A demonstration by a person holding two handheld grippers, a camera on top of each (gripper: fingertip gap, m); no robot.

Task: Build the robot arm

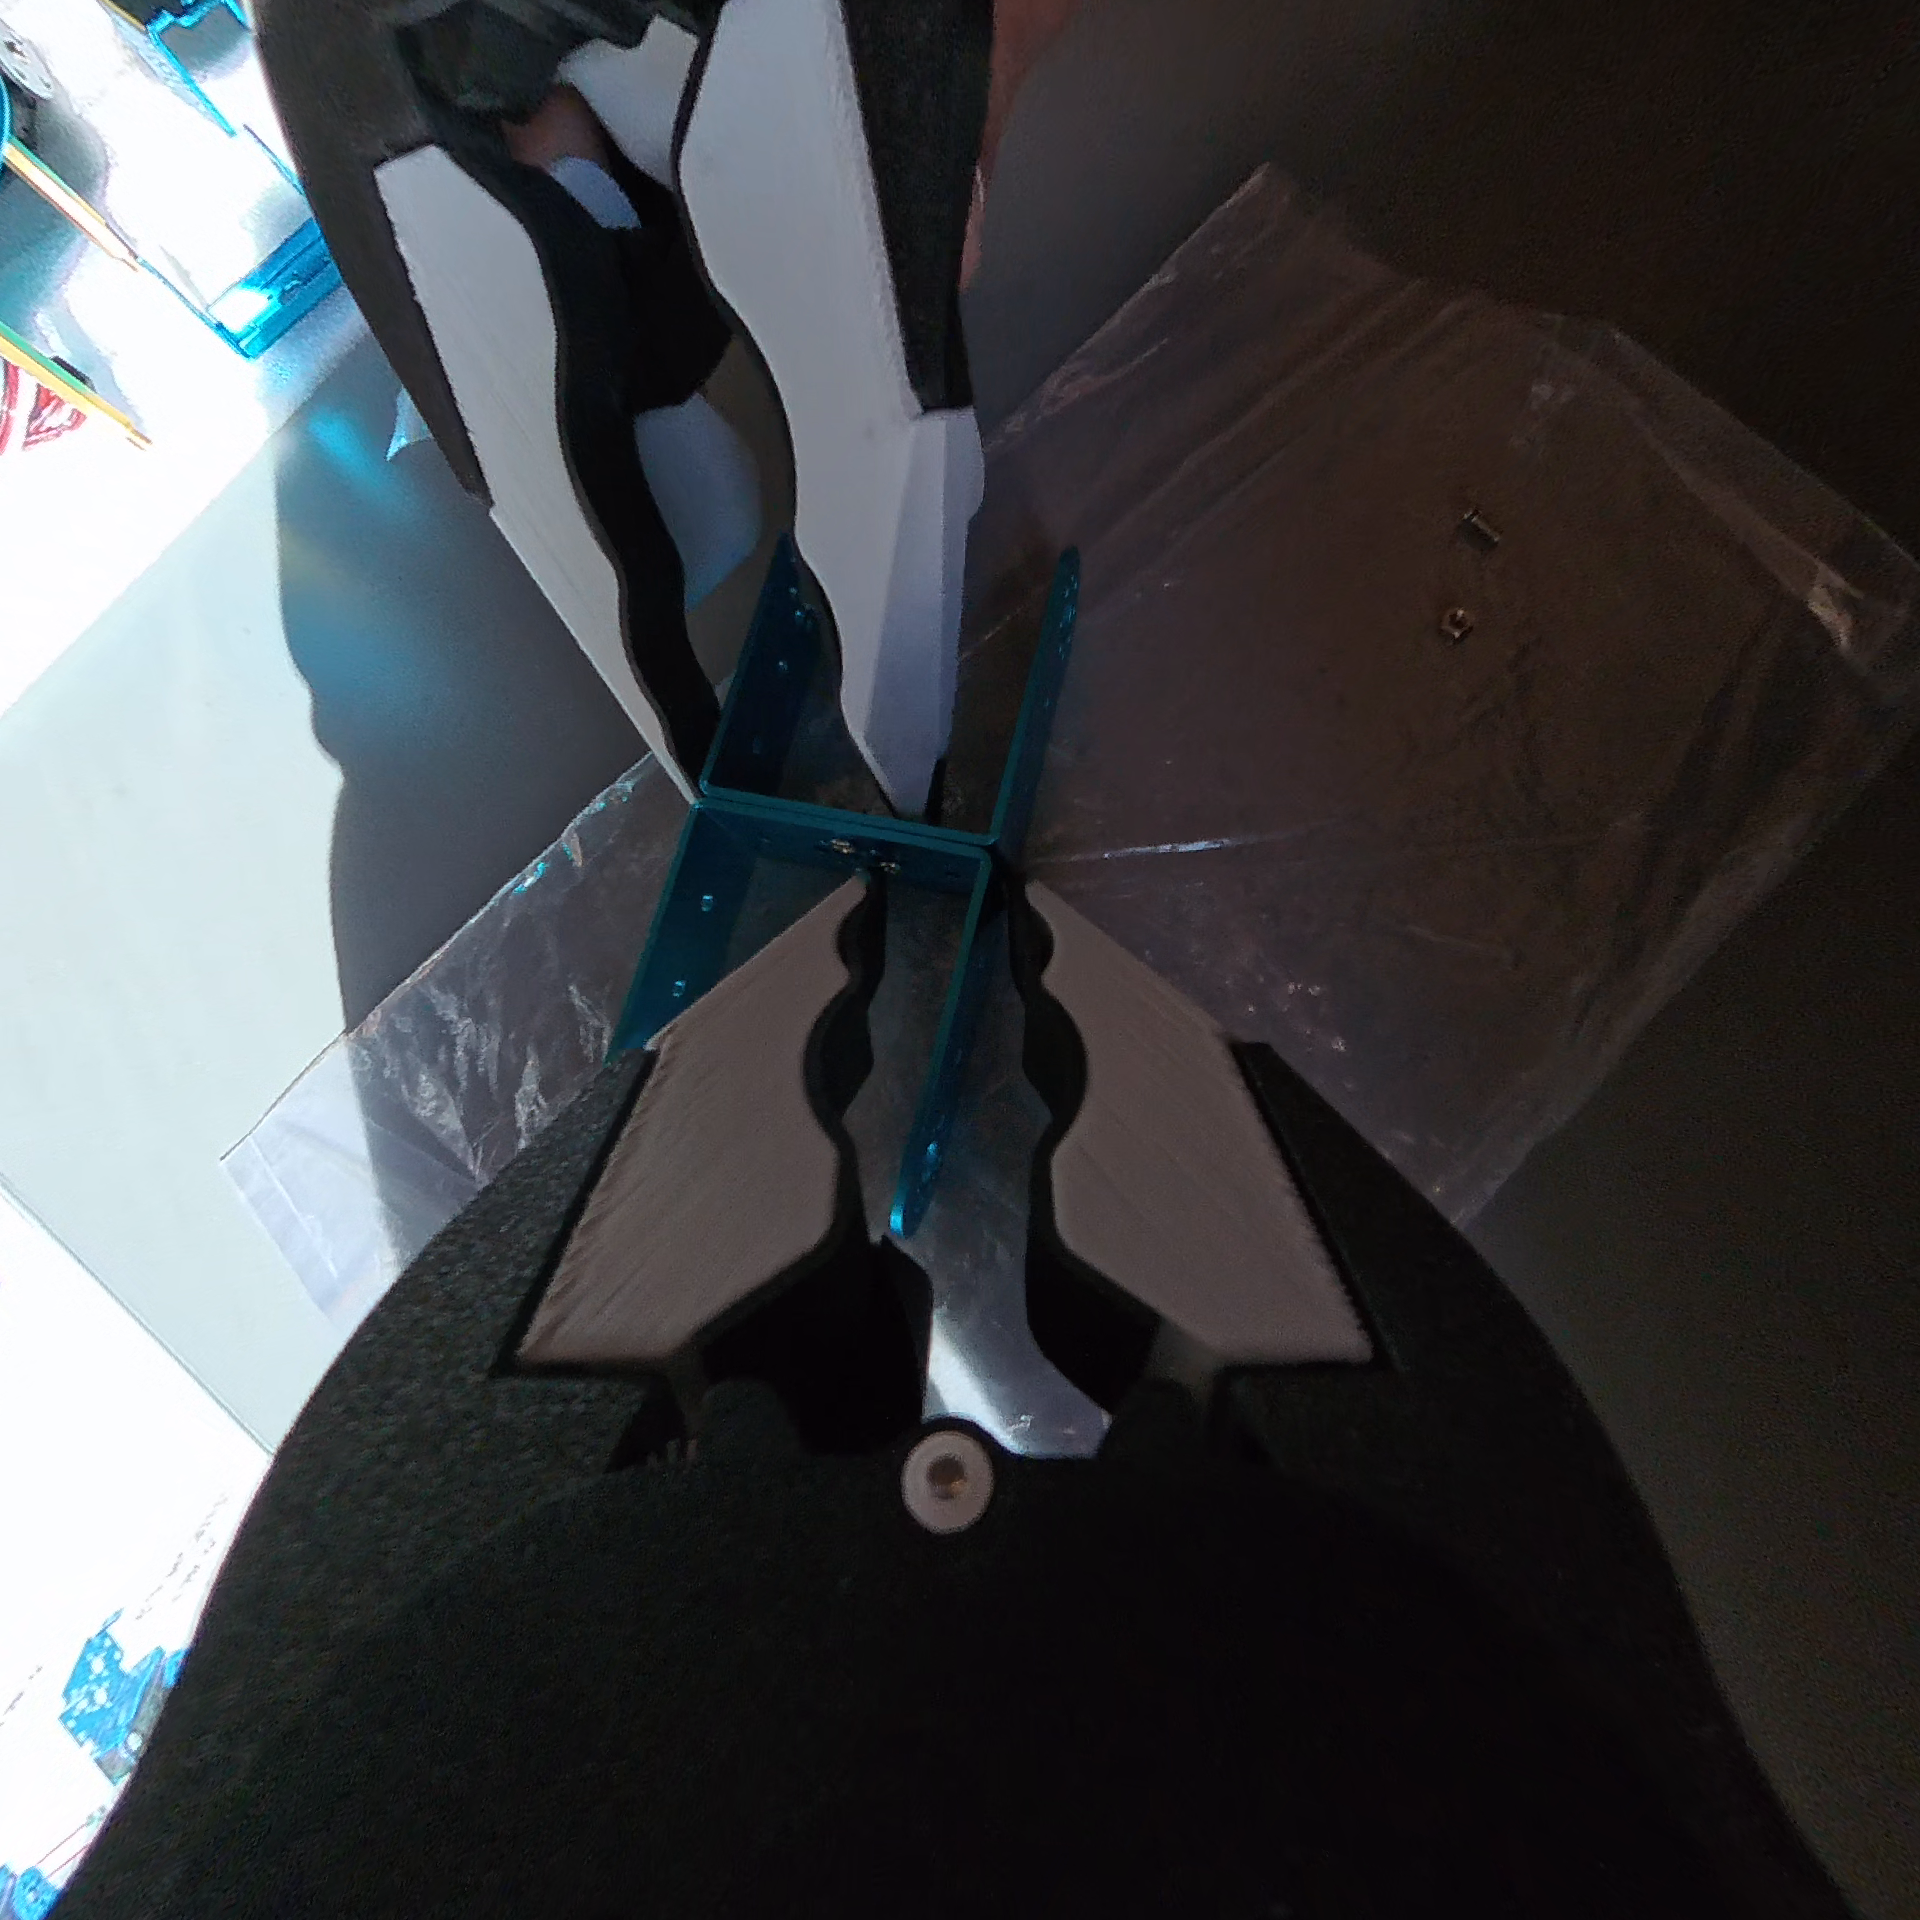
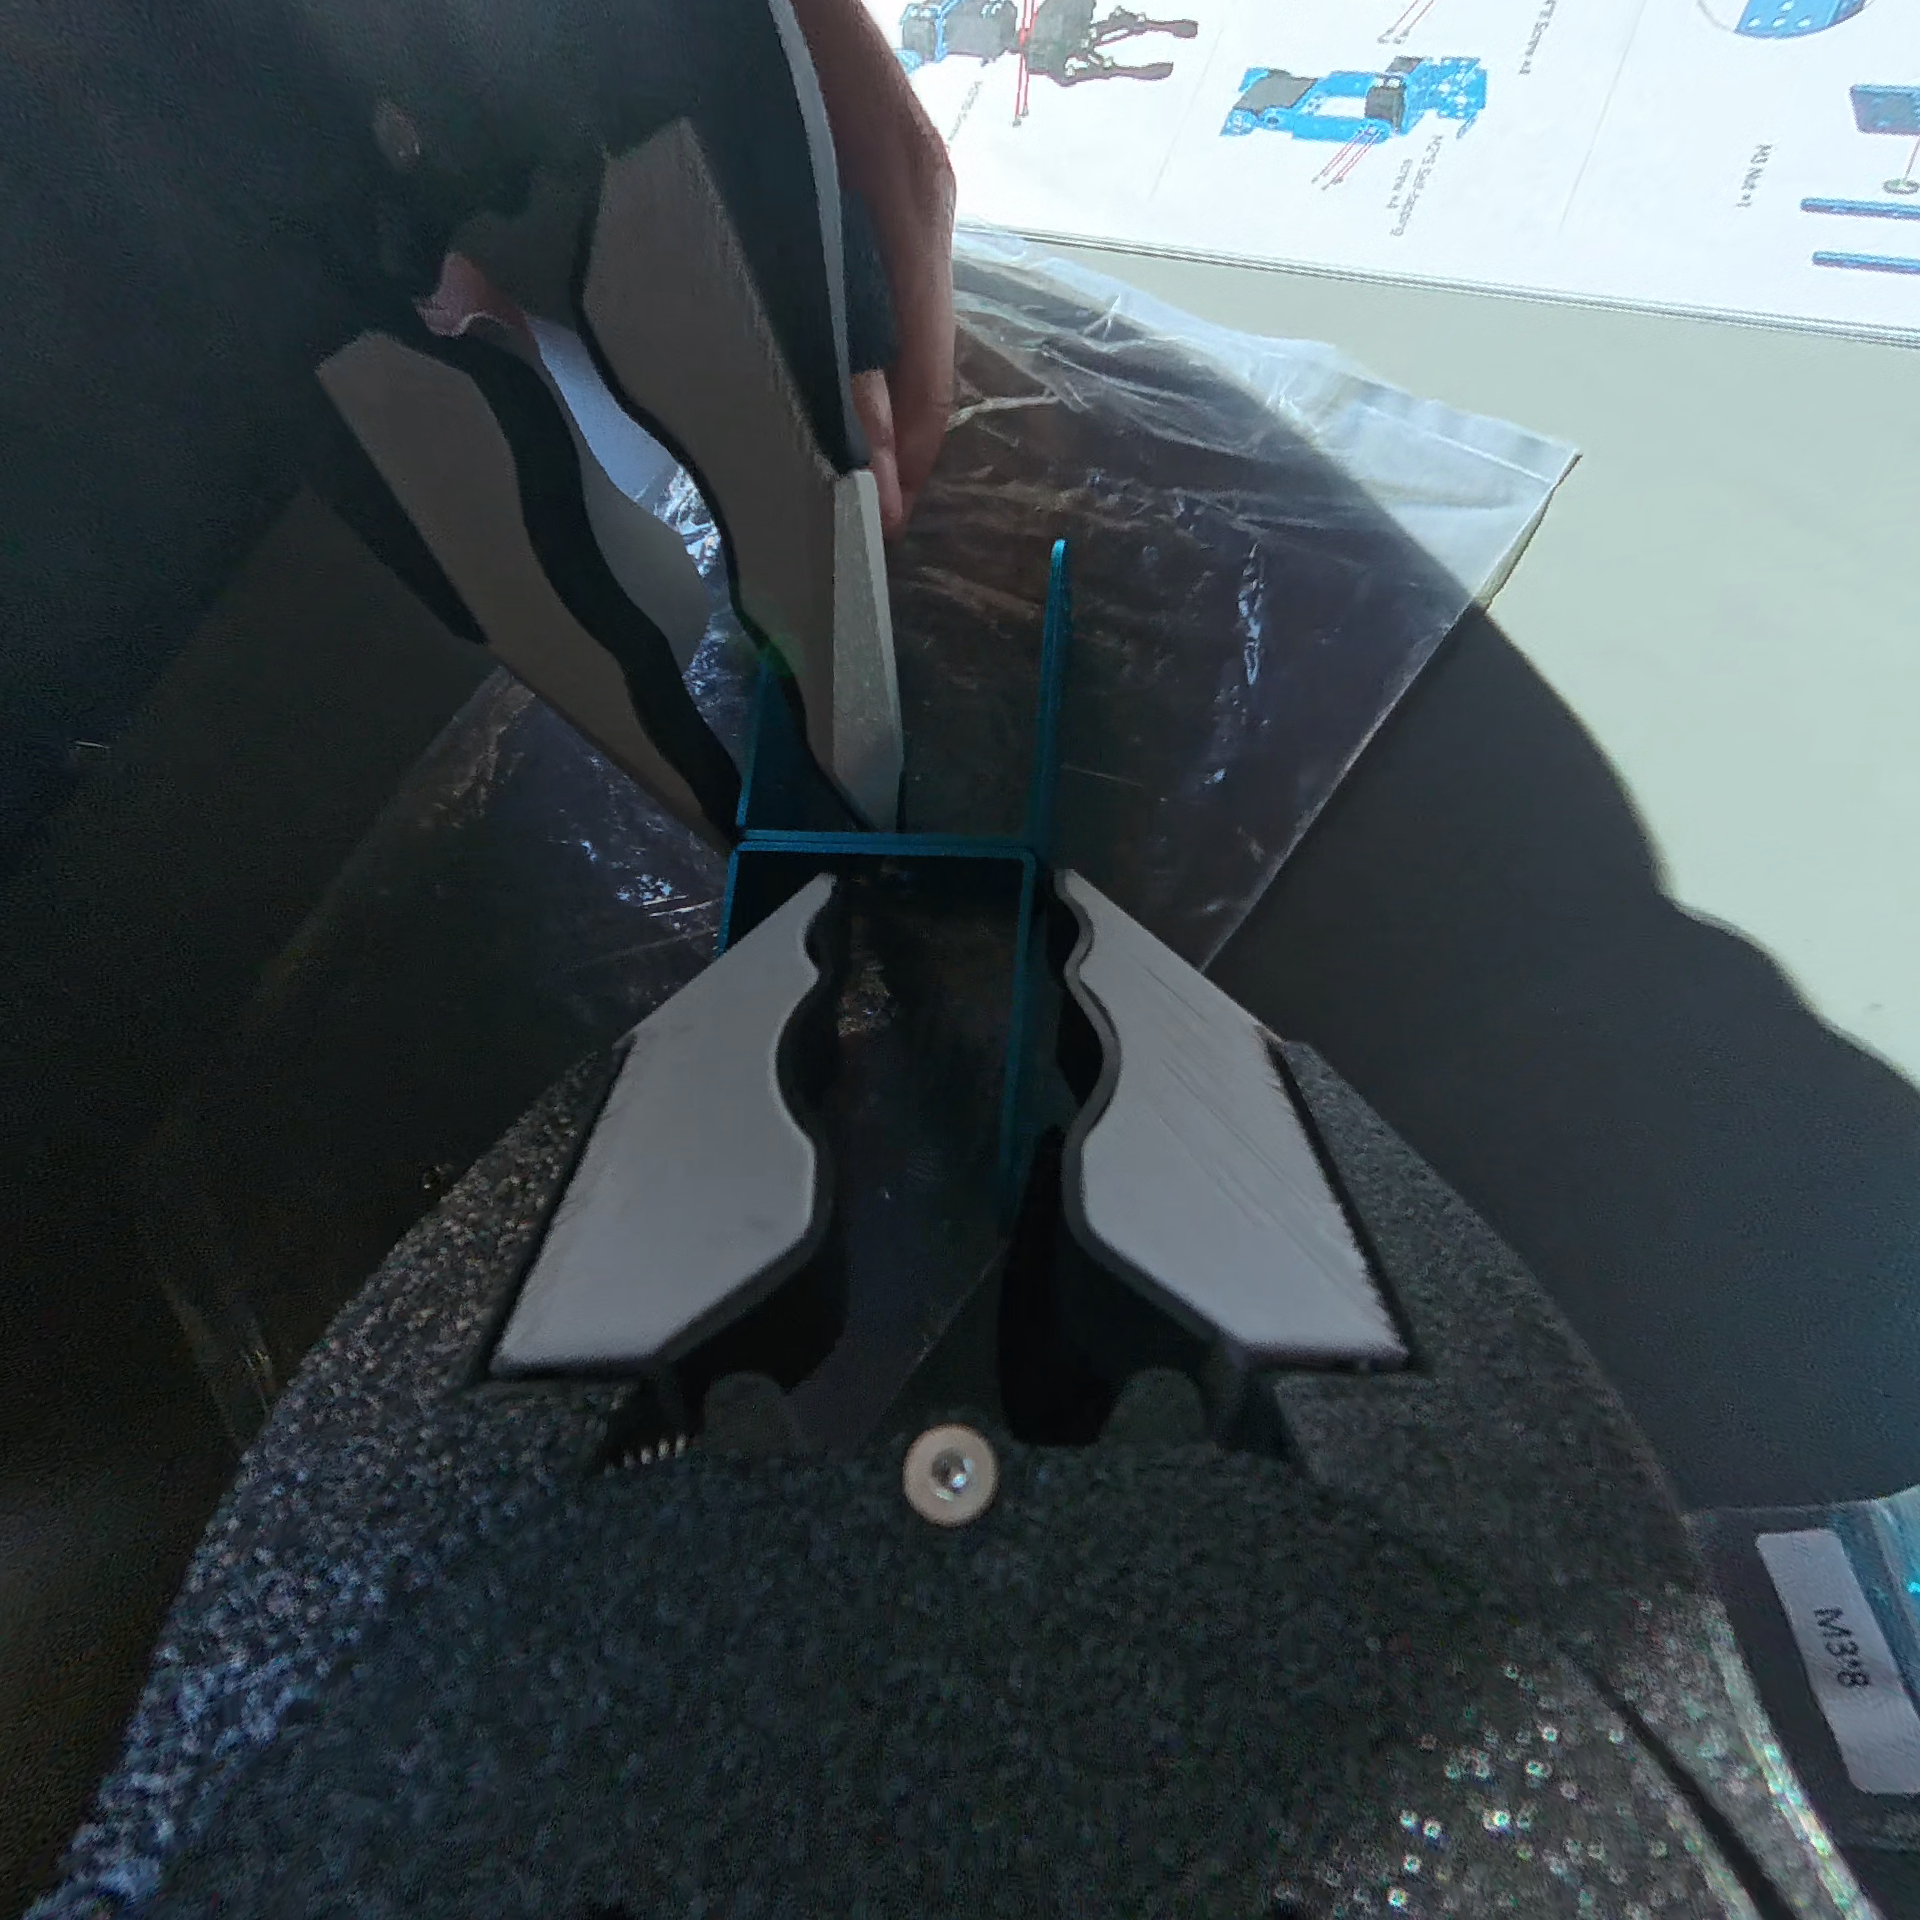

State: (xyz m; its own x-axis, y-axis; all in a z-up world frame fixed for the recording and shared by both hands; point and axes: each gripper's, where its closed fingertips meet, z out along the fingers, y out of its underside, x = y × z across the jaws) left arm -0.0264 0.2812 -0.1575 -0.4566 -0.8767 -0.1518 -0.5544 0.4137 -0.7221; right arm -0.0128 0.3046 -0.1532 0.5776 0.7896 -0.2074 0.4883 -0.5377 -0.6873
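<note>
Two blue metal U-brackets [image 1: 727,904] stand back to back on a clear plastic bag [image 1: 1351,831], joined at their bases by small screws [image 1: 862,847]. My left gripper [image 1: 940,888] is open, and its fingers straddle the right wall of the near bracket without clamping it. My right gripper [image 1: 800,779] comes in from the opposite side, open around a wall of the far bracket [image 1: 774,665]. In the right wrist view my right gripper [image 2: 945,883] straddles a blue wall [image 2: 1023,1039], and the left gripper [image 2: 800,810] stands opposite.
Two small metal fasteners [image 1: 1465,577] lie inside the plastic bag. A printed instruction sheet [image 2: 1455,156] lies beyond the bag. A labelled parts bag [image 2: 1849,1662] sits at lower right. More blue parts [image 1: 270,291] lie far left. A person's hand [image 2: 904,260] holds the left gripper.
</note>
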